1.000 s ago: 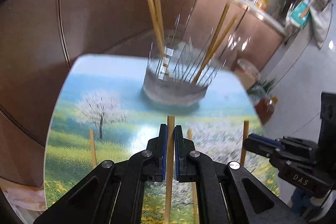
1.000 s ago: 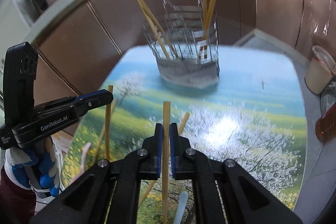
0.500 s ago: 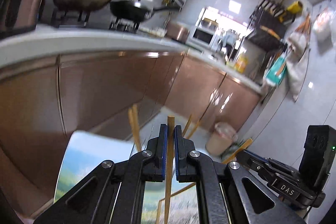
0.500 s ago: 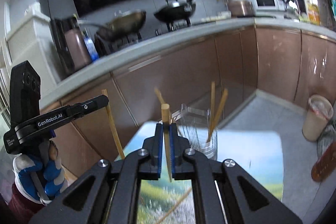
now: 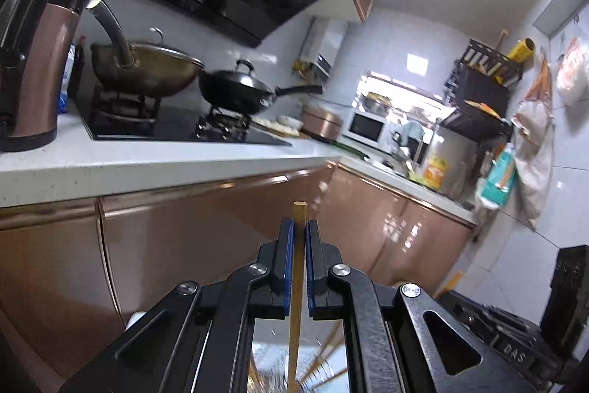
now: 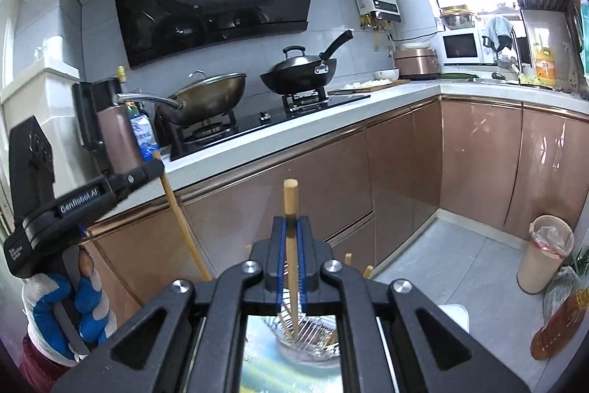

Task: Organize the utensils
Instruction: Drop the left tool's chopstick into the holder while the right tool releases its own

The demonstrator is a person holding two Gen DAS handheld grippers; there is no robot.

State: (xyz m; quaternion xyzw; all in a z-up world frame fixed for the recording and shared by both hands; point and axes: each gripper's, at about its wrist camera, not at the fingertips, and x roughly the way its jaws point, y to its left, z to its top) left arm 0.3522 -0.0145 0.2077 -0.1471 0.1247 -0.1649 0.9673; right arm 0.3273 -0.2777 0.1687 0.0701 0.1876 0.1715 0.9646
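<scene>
Two chopsticks held upright above the wire holder, one per gripper.

The right chopstick (image 6: 291,238) stands near vertical, pinched between the pressed-together jaws of the right gripper (image 6: 291,245), its lower end hanging inside the wire holder (image 6: 313,334) below, making the right hand the nearer one. The left chopstick (image 5: 297,267) is likewise pinched by the left gripper (image 5: 299,256) (the holder barely shows beneath it). Roughly three more sticks already lean in the holder on the picture-printed table (image 6: 279,374).

Wire holder (image 6: 307,337) below, chopsticks inside
</scene>
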